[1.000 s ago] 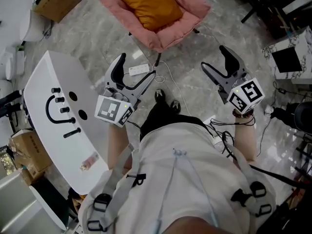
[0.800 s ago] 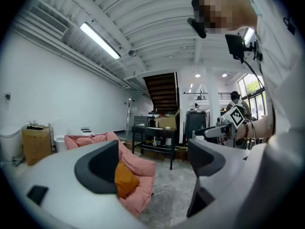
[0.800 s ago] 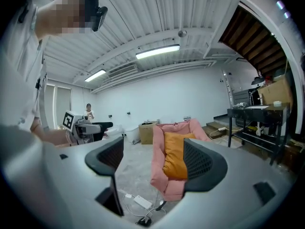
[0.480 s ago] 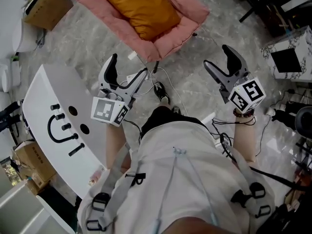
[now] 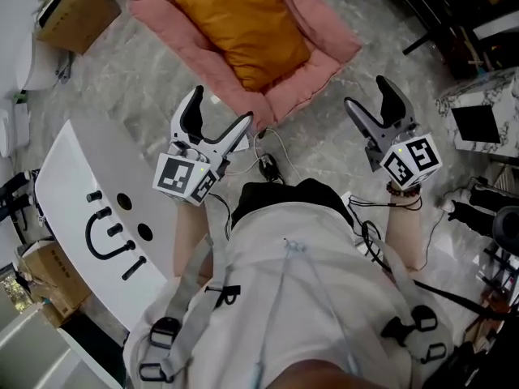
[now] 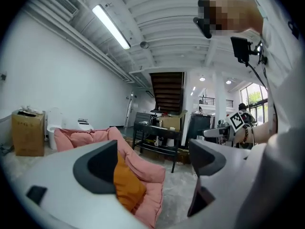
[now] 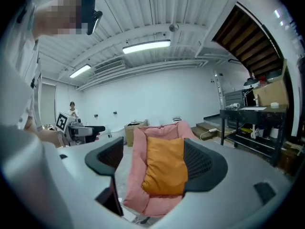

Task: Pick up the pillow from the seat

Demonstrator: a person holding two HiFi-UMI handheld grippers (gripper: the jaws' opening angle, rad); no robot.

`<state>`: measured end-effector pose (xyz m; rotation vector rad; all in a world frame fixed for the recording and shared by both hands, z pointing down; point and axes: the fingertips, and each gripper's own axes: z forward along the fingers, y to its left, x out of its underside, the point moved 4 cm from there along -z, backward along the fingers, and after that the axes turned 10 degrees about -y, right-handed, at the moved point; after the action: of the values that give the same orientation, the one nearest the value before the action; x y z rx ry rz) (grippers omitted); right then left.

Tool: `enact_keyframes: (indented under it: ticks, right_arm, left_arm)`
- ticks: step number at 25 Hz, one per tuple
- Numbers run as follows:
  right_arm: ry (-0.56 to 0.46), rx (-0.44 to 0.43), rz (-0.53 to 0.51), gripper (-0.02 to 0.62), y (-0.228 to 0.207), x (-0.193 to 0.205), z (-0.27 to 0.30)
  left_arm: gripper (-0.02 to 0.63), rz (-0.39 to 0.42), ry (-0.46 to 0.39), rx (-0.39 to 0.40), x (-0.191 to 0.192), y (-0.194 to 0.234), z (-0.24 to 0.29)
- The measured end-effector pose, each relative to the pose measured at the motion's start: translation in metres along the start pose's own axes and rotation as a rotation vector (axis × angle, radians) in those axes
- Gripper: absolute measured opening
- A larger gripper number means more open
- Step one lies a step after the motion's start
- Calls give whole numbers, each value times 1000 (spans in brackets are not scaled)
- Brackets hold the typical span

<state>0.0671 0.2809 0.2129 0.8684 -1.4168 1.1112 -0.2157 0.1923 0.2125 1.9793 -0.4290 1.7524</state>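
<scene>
Jaws of the left gripper [image 5: 220,109] and right gripper [image 5: 367,94] stand wide apart and empty, the left's having just opened slightly further, while the orange pillow [image 5: 243,24] lies in the pink cushioned seat [image 5: 328,51] on the grey floor [image 5: 146,79], apart from both.

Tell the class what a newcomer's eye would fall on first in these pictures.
The orange rectangular fabric pillow lies in the pink padded chair seat at the head view's top centre. Below it, the left hand-held gripper and the right hand-held gripper are held open and empty, short of the seat; the left one's jaws have just opened further.
</scene>
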Motion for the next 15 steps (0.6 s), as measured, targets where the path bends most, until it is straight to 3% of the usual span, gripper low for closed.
enact_keyframes:
  ticks: [5, 9, 12, 15]
  right_arm:
    - [5, -26, 18, 376, -19, 0, 28]
    - [46, -87, 74, 376, -51, 15, 49]
    - [96, -155, 97, 376, -83, 33, 80]
    - [146, -186, 100, 381, -119, 44, 112]
  left_arm:
    - [460, -103, -3, -26, 13, 29, 23]
    - [460, -133, 10, -102, 31, 49, 58]
    - [470, -124, 71, -142, 51, 62, 86]
    - [479, -172, 148, -143, 71, 83, 116]
